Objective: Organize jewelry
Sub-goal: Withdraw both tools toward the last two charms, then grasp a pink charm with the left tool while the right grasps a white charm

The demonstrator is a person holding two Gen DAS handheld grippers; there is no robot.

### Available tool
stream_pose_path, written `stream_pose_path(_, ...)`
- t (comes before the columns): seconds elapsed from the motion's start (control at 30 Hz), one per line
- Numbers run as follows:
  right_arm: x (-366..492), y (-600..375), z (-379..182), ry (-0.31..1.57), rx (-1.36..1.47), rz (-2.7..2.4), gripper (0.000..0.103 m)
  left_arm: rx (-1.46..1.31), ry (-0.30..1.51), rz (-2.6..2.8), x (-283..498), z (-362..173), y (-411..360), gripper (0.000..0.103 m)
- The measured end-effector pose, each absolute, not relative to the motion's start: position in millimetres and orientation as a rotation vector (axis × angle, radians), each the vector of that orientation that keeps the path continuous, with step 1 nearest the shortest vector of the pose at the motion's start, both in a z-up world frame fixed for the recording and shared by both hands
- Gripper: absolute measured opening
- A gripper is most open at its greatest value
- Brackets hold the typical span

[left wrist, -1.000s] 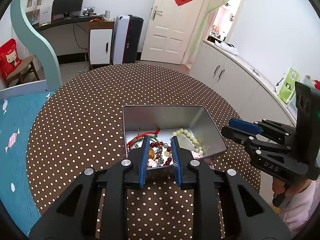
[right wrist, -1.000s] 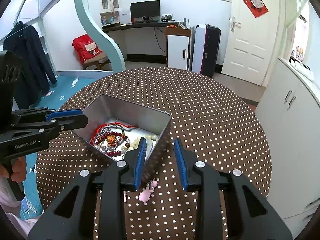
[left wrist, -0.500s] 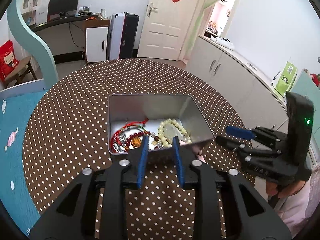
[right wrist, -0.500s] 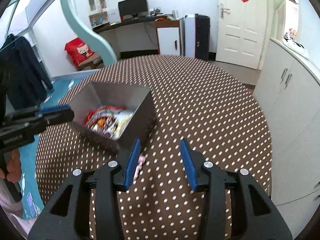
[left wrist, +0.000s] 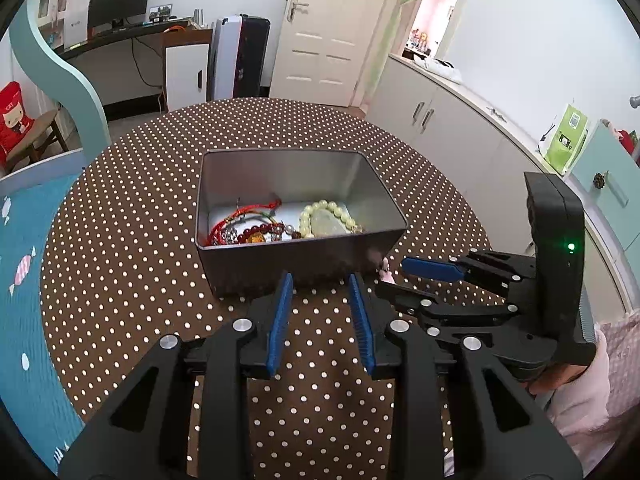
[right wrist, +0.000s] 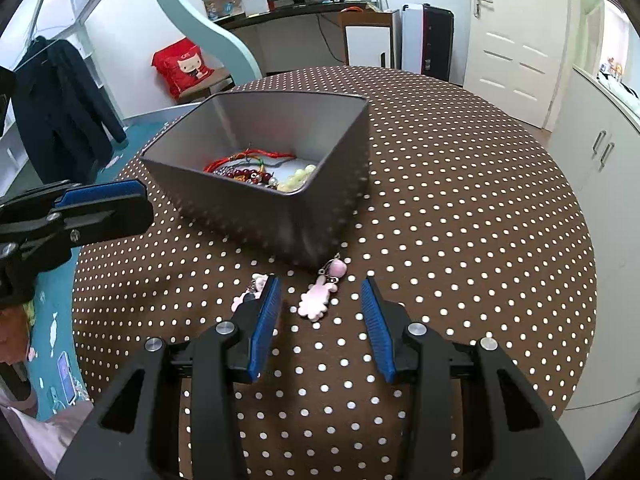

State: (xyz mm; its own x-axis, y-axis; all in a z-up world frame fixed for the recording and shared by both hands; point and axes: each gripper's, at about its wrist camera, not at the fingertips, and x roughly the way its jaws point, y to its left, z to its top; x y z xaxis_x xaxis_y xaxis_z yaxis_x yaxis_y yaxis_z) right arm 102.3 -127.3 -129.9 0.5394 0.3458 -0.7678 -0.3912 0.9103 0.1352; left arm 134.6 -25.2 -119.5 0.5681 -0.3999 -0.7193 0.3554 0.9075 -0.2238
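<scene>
On the tabletop: round top (left wrist: 120, 240) under a brown cloth with white polka dots.
Tin: rectangular grey metal box (right wrist: 280, 208), smooth matte walls, lid off, standing near the centre.
Tin contents: red cord bracelet (left wrist: 248, 216), dark red bead string (left wrist: 260, 234) and pale round-bead bracelet (left wrist: 328, 220), heaped together on the floor of the box.
Loose charm: pink, flat, bunny-shaped pendant (right wrist: 318, 300) on a short metal link, lying just beside the tin's near corner.
Second charm: pink piece (right wrist: 250, 292), partly hidden by the left finger.
Right gripper (right wrist: 320, 312): blue ribbed fingers released, having just been opening; the bunny charm lies between them, untouched.
Left gripper (left wrist: 320, 304): fingers apart, having just been opening, nothing between them, near the tin's near wall.
</scene>
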Motion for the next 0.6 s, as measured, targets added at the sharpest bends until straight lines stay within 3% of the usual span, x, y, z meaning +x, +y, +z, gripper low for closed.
stream_pose_path(0.17,103.9,-119.9,-134.7,0.909,-0.098,0.427,0.036,-0.047,0.880,-0.445,133.3,-125.0,-27.8,0.035)
stream_pose_path(0.3,103.1,-122.3,-135.4,0.905,-0.130,0.398,0.017,-0.030,0.895,-0.457,135.8,-127.8,-34.5,0.035)
stream_pose_path(0.37,101.4,-129.2,-136.1,0.908,-0.103,0.406,0.015,-0.019,0.905,-0.472,136.7,-130.4,-41.6,0.035)
stream_pose_path(0.43,98.1,-134.6,-136.4,0.906,-0.094,0.405,0.015,-0.007,0.920,-0.480,138.1,-134.3,-49.0,0.043)
stream_pose_path(0.6,89.7,-149.2,-136.2,0.902,-0.079,0.383,0.015,0.034,0.956,-0.518,139.1,-146.2,-72.3,0.044)
